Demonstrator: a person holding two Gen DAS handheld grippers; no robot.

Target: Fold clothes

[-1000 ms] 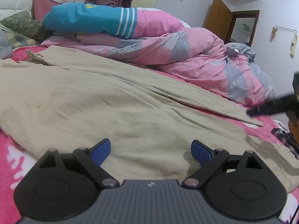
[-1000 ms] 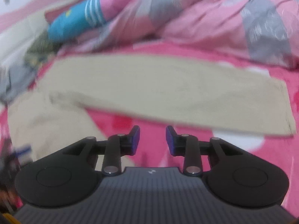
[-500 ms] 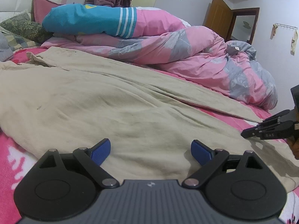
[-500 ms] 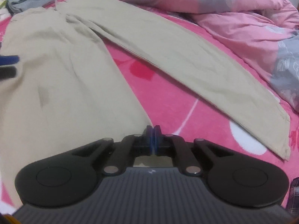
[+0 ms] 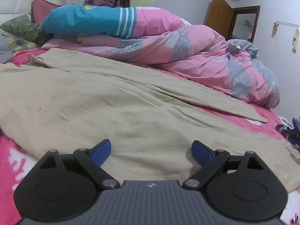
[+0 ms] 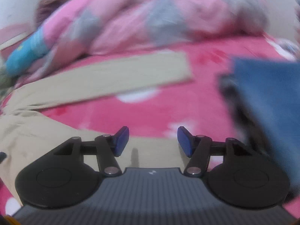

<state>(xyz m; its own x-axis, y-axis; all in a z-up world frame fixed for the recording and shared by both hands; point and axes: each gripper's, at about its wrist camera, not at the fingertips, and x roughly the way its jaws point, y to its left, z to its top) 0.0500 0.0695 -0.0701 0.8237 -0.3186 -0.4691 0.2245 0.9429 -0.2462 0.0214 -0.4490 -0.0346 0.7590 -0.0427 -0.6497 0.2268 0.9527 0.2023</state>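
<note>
Now beige trousers [image 5: 105,101] flat on pink bedspread [image 6: 150,110].
Left gripper [image 5: 151,150] released; right gripper [image 6: 153,140] just reopened, nothing between its jaws.

Trousers [image 5: 97,101] beyond left tongs [image 5: 151,151]: plain beige. Bed sheet [image 6: 153,110] ahead of right tongs [image 6: 153,140]: hot pink, white blotches. Duvet [image 5: 187,56] further off: pale pink, grey floral. Pillow [image 5: 90,21]: turquoise, white stripes, pink end. Tong pads [image 5: 101,152]: blue.

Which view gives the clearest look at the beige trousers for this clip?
The left wrist view: the beige trousers lie sharp and spread across the pink bed cover, both legs traceable from the waist end. The right wrist view is motion-blurred; it shows only one leg's end and part of the nearer leg.
</note>
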